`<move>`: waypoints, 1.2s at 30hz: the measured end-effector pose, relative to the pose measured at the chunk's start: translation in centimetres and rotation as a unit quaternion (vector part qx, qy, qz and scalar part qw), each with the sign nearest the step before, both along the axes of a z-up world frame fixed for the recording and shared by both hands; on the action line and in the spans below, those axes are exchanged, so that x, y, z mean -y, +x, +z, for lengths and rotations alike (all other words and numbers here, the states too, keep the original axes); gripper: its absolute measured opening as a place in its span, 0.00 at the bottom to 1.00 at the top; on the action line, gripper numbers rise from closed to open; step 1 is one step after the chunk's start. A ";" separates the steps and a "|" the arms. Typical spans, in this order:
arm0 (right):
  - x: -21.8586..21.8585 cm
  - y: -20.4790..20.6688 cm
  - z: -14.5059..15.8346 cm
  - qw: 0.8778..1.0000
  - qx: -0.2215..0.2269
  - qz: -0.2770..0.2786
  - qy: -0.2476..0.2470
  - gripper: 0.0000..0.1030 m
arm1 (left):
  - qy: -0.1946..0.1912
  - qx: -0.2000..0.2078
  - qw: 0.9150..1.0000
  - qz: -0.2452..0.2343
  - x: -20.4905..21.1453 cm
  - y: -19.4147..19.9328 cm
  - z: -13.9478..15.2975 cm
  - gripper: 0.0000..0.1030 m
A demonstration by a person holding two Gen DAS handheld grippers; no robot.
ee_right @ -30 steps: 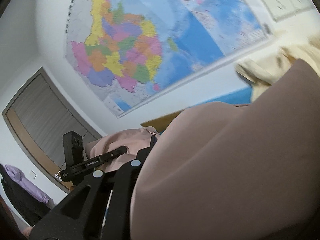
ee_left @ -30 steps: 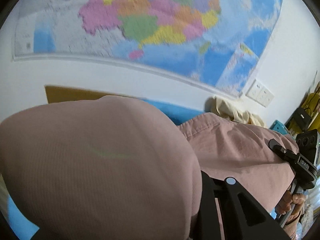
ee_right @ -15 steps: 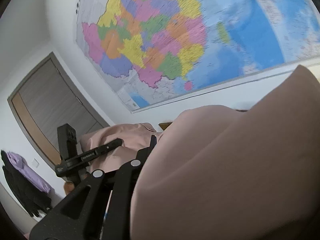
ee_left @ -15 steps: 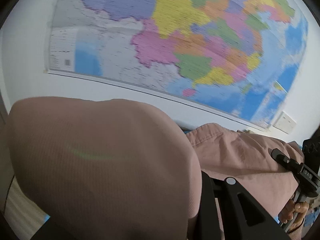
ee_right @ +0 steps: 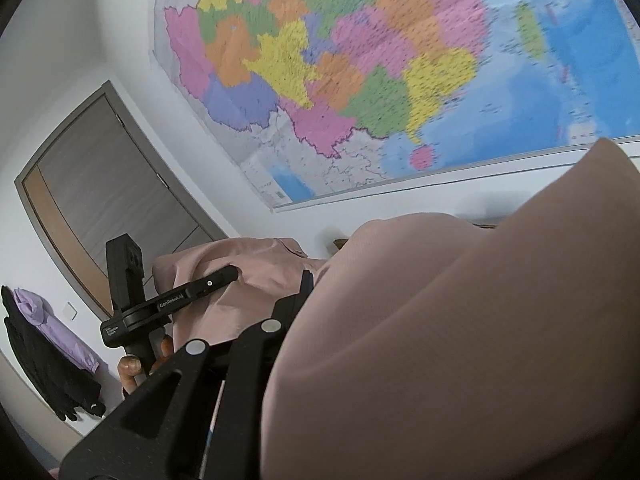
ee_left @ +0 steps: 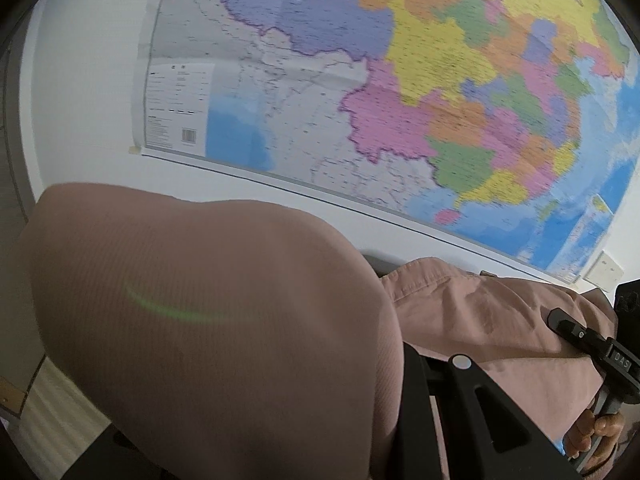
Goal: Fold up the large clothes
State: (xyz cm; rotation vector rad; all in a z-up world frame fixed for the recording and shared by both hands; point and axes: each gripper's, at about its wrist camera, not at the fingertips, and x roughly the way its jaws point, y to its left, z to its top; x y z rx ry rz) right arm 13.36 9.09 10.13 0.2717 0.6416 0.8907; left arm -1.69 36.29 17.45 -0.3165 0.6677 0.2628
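I'm working in what looks like a room in a home or a small office: a big coloured map (ee_left: 420,92) is pinned to a plain white wall (ee_left: 88,80), with a wall socket (ee_left: 603,273) just past its lower corner. From the right wrist I see a grey door (ee_right: 108,192) in a wooden frame, a light switch (ee_right: 70,311) beside it, and a purple top (ee_right: 52,320) and black clothes (ee_right: 44,368) hanging on the wall
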 end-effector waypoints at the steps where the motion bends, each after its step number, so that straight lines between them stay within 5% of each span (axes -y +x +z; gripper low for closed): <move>1: -0.3 0.1 -0.1 1.000 0.000 0.001 -0.003 0.11 | 0.001 -0.001 1.000 0.003 -0.5 0.1 0.0 0.17; 17: -7.1 3.4 -3.6 0.999 -0.012 0.013 -0.045 0.11 | 0.002 -0.036 0.998 0.051 -8.0 2.9 -3.0 0.17; 27: -11.1 4.0 -6.4 0.995 0.027 0.011 -0.095 0.11 | 0.012 -0.041 0.997 0.071 -11.9 4.9 -6.0 0.17; 32: -12.1 5.1 -13.8 0.988 -0.057 0.033 -0.140 0.13 | 0.023 -0.101 0.990 0.097 -13.9 5.8 -12.9 0.18; 36: -10.4 4.5 -15.6 0.985 -0.101 0.050 -0.127 0.36 | 0.005 -0.126 0.986 0.107 -15.0 5.1 -15.7 0.20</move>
